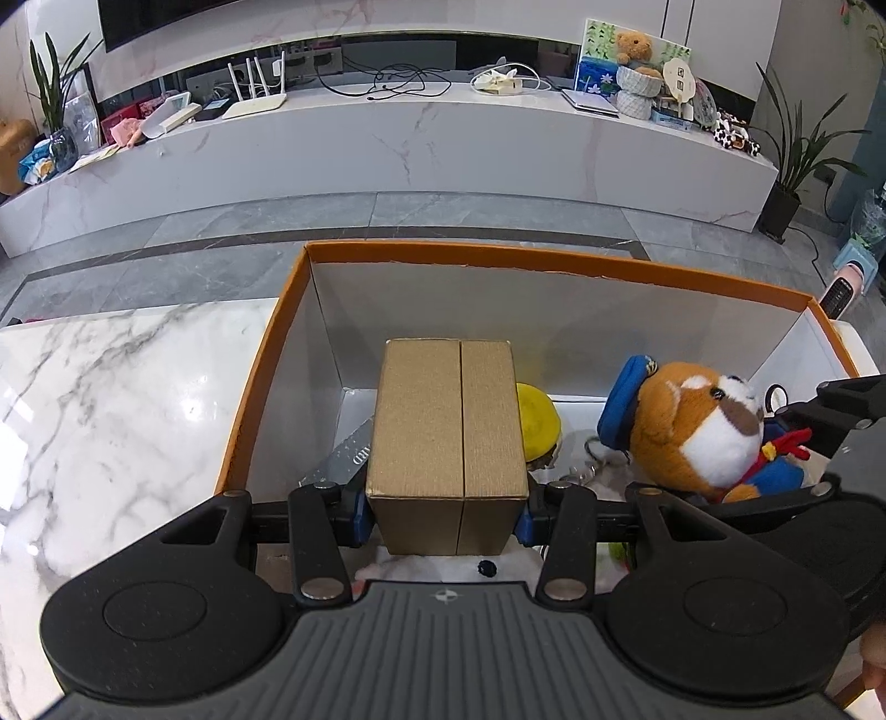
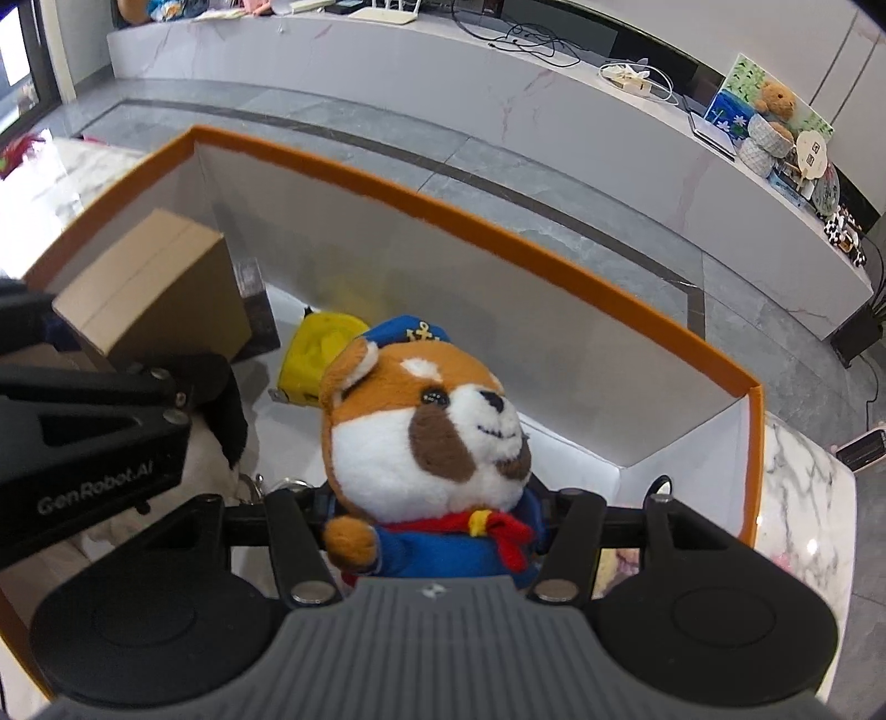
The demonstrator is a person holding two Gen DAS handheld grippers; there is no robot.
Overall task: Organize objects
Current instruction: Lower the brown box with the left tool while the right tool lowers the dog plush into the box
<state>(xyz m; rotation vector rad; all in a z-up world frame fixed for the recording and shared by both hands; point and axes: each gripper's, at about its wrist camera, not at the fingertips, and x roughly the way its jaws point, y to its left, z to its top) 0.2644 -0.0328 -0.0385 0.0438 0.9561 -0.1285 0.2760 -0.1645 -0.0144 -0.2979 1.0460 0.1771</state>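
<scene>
Presently catalogued, working outward from the grippers.

Item 1: left gripper (image 1: 446, 512), clenched on a small brown cardboard box (image 1: 447, 437); blue pads press its two near side faces. The box has a centre seam along its top and is held inside the storage box, toward that box's left end.

Item 2: right gripper (image 2: 437, 520), grasping a plush dog (image 2: 426, 437) by its blue-clad body, just under the red neckerchief. The dog is orange, white and brown, wears a blue sailor cap with an anchor badge, and is held upright inside the storage box, right of the cardboard box.

Item 3: storage box (image 1: 266, 354), large, open-topped, orange outside and along the rim, white inside. It stands on a white marble-patterned table (image 1: 111, 399).

Item 4: yellow object (image 1: 537, 421), on the storage box floor between cardboard box and plush dog; its kind cannot be told.

Item 5: dark flat item (image 1: 343, 459), lying tilted under the cardboard box's left side, lettering partly hidden.

Item 6: metal key ring (image 1: 592, 448), on the floor of the storage box near the dog.

Item 7: far side of the room, a long white marble TV bench (image 1: 387, 144) across grey floor tiles, carrying a white router (image 1: 255, 99), cables, a teddy bear (image 1: 634, 47) and potted plants at both ends.
</scene>
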